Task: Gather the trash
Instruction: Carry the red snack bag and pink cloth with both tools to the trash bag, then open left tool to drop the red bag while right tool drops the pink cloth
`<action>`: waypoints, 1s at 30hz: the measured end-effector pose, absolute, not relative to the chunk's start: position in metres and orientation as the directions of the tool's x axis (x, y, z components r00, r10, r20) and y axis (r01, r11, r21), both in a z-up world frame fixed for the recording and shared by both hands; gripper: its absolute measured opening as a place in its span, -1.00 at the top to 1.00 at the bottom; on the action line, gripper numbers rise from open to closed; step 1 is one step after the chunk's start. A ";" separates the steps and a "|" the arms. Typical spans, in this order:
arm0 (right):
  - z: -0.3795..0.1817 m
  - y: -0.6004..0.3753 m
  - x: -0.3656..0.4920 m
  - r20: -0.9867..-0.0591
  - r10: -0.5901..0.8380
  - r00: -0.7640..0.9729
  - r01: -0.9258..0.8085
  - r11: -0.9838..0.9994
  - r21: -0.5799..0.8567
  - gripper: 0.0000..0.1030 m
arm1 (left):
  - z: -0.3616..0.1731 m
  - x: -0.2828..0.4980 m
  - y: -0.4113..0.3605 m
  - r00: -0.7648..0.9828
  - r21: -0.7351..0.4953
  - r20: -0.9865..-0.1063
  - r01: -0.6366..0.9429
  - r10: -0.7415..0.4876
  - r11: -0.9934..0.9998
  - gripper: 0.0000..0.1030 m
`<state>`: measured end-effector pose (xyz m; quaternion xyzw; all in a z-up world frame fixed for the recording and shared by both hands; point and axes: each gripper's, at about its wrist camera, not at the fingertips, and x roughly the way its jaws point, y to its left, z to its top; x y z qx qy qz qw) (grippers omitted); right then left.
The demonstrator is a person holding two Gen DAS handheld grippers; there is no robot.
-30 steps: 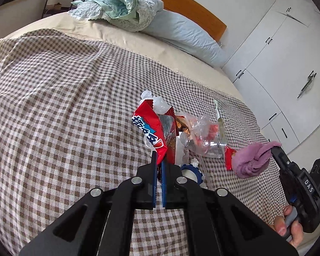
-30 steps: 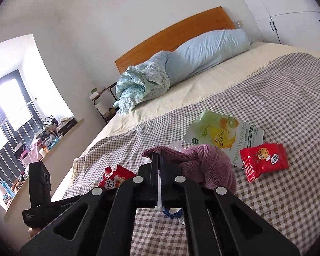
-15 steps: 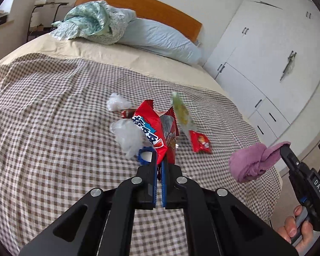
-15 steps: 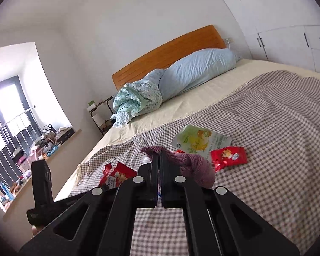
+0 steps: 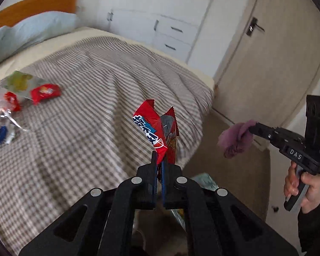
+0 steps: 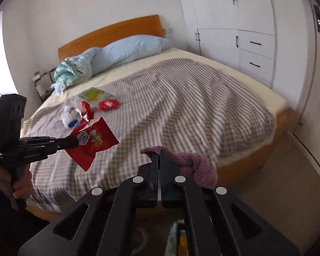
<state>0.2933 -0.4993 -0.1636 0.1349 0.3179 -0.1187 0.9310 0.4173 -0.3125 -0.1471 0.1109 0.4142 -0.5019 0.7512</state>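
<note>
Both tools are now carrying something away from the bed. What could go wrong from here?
The left tool pinches the red snack wrappers only by a bottom corner, so they may slip out. The right tool holds a purple cloth, perhaps not trash. More wrappers remain on the bed.

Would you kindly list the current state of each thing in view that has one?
left gripper: shut on the red snack wrappers, held off the bed
red snack wrappers: clamped, lifted
right gripper: shut on the purple cloth
purple cloth: clamped, hanging bunched
small red packet: lying on the checked blanket
clear plastic wrapper: crumpled, lying on the checked blanket
door: closed
</note>
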 end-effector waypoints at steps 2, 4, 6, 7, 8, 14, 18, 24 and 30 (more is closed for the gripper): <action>-0.194 -0.513 0.273 -0.673 -0.142 0.726 0.352 0.917 0.186 0.97 | -0.177 0.392 -0.339 0.099 -0.223 -0.793 0.871 -0.602 0.437 0.99; -0.229 -0.523 0.257 -0.716 -0.131 0.686 0.394 0.894 0.213 0.96 | -0.200 0.371 -0.361 0.060 -0.214 -0.830 0.884 -0.555 0.416 0.99; -0.266 -0.532 0.245 -0.750 -0.091 0.656 0.428 0.863 0.270 0.96 | -0.217 0.356 -0.379 0.035 -0.209 -0.857 0.888 -0.514 0.409 0.99; -0.285 -0.533 0.241 -0.769 -0.082 0.634 0.449 0.849 0.280 0.96 | -0.223 0.349 -0.385 0.029 -0.204 -0.866 0.891 -0.499 0.405 0.99; -0.303 -0.533 0.239 -0.787 -0.069 0.613 0.458 0.842 0.284 0.96 | -0.229 0.344 -0.392 0.029 -0.193 -0.875 0.894 -0.482 0.405 0.99; -0.427 -0.522 0.234 -0.919 0.012 0.394 0.555 0.794 0.248 0.52 | -0.254 0.333 -0.422 0.019 -0.164 -0.918 0.891 -0.396 0.424 0.99; -0.438 -0.528 0.214 -0.909 0.032 0.417 0.604 0.737 0.303 0.07 | -0.275 0.325 -0.432 -0.007 -0.161 -0.941 0.889 -0.338 0.429 1.00; -0.409 -0.556 0.178 -0.891 -0.052 0.451 0.662 0.689 0.295 0.02 | -0.324 0.307 -0.457 -0.120 -0.206 -0.966 0.892 -0.229 0.403 0.99; -0.391 -0.571 0.147 -0.875 -0.089 0.476 0.691 0.654 0.309 0.02 | -0.370 0.283 -0.482 -0.225 -0.236 -0.972 0.899 -0.075 0.368 0.98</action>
